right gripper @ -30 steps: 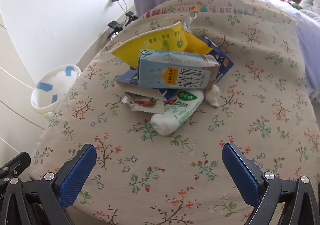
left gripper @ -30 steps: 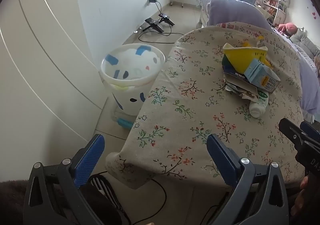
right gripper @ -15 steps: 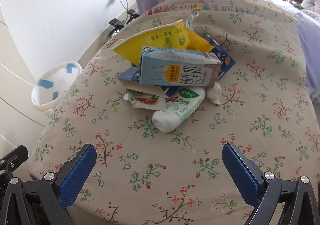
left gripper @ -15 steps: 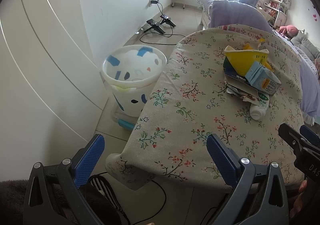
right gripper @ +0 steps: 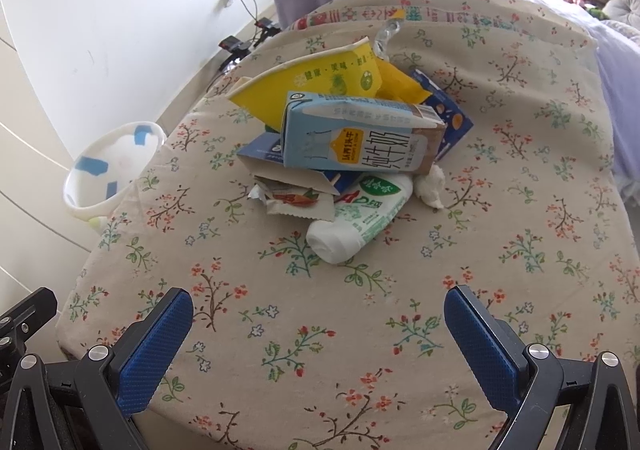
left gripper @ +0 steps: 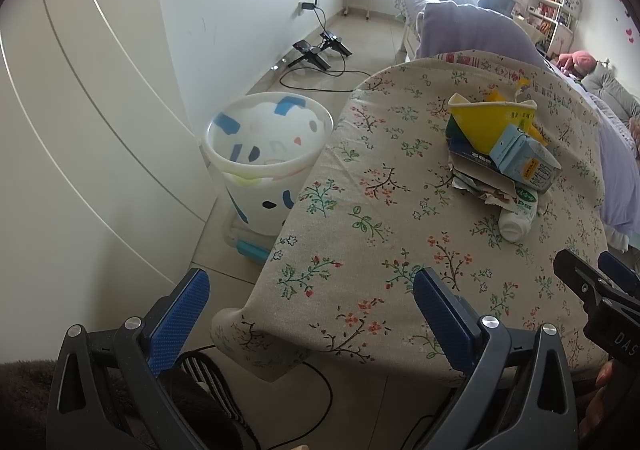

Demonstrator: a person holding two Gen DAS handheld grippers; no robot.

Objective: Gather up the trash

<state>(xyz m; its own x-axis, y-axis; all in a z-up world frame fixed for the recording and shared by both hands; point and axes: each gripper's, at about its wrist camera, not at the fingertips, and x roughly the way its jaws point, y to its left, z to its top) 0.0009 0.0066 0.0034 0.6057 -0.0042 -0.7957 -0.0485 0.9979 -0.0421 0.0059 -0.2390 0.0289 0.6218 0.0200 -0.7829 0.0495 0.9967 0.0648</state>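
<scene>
Left wrist view: left gripper (left gripper: 308,290) spread wide, blue pads holding nothing, hovering off the near corner of a table under a floral tablecloth (left gripper: 384,186). Trash pile (left gripper: 496,154) heaped at two o'clock on the cloth: yellow carton (left gripper: 486,122) on top, pale blue milk carton (left gripper: 526,164) tilted against it, white bottle (left gripper: 518,216) lying on its side at the near edge of the heap. White waste bin (left gripper: 266,166) with blue patches standing on the floor at eleven o'clock, just beside the table's left edge. Black cables and adapters (left gripper: 320,50) on the tiles by the far wall at twelve o'clock. Tip of the right gripper visible at four o'clock.

Right wrist view: right gripper (right gripper: 316,324) equally wide open and empty, low over the cloth, well short of the pile. Milk carton (right gripper: 360,138) dead ahead at twelve o'clock, resting across a dark blue box (right gripper: 452,122) and the yellow carton (right gripper: 316,82). Torn snack wrapper (right gripper: 298,200) and white bottle (right gripper: 360,218) at the pile's near side, crumpled tissue (right gripper: 430,184) touching the bottle at one o'clock. Waste bin (right gripper: 112,170) at ten o'clock, below the table edge.
</scene>
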